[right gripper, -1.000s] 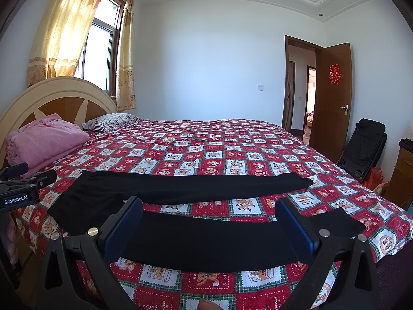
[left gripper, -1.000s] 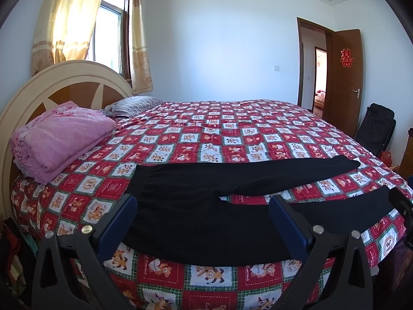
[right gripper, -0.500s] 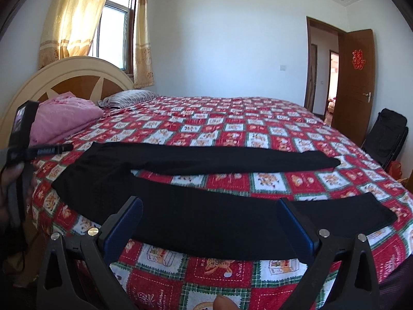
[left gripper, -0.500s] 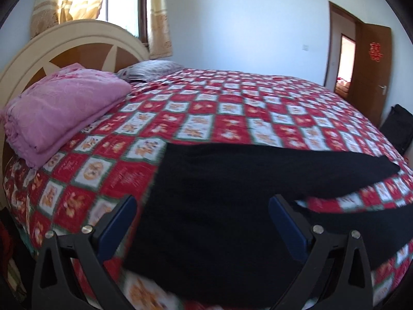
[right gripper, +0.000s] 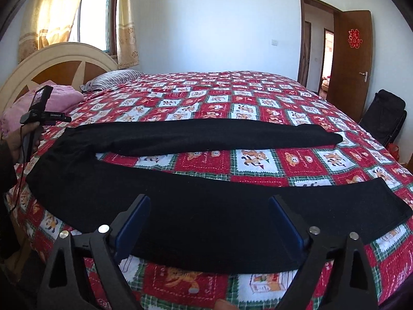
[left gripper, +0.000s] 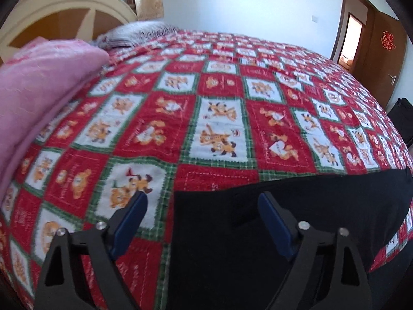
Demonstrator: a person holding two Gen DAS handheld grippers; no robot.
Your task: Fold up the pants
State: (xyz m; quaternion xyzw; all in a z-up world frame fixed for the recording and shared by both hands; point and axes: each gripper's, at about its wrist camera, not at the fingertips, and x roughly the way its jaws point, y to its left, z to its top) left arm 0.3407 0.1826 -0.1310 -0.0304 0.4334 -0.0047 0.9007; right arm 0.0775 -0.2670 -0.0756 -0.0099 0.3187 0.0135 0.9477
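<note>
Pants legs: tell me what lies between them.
Only bare bedspread shows between the two legs of the black pants, seen in the right wrist view.

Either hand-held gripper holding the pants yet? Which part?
Nothing held. Left hand-held gripper is open over the pants waist corner; right hand-held gripper is open above the near leg.

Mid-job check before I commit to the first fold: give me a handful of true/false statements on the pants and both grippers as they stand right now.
1. The black pants lie flat on the quilt with the two legs spread apart. True.
2. The left gripper is shut on the waistband. False: its jaws stand open over the waist corner, with nothing clamped.
3. The right gripper is open, at the near leg. True.
4. The pants are already folded in half. False: both legs lie separately, with quilt showing between them.
5. A pink blanket sits near the headboard. True.
</note>
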